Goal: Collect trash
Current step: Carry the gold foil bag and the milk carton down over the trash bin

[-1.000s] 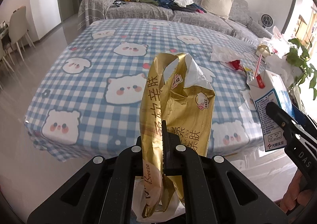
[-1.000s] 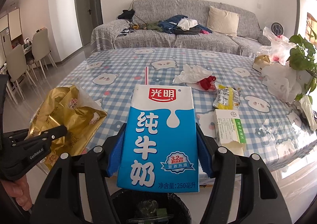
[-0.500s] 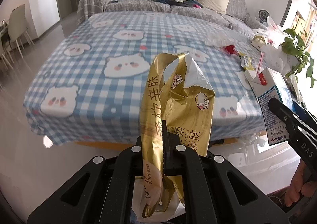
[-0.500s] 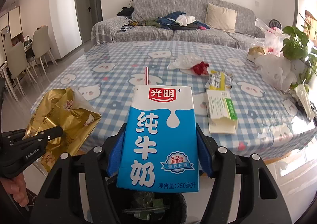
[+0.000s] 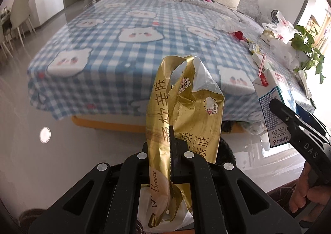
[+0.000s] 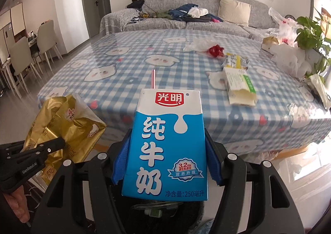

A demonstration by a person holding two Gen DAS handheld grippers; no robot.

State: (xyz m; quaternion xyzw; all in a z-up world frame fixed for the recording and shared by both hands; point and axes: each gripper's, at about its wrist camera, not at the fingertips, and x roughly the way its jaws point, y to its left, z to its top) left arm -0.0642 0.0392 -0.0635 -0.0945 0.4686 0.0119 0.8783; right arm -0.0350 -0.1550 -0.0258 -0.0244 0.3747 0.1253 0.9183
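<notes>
Since both pieces are headed for the black bin (image 6: 157, 211) below, left hand-held gripper (image 5: 172, 151) is pinched tight on gold wrapper (image 5: 184, 109), right hand-held gripper (image 6: 165, 163) clamps milk carton (image 6: 165, 147) upright w/ straw up, both off the desk's (image 6: 124, 80) near edge; more trash left near its right edge.

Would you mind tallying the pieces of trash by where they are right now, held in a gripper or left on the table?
Held in a gripper: 2, gold wrapper in left gripper, milk carton in right gripper
On the table: 4, white plastic film, red wrapper, yellow packet, green-and-white box
Total: 6
</notes>
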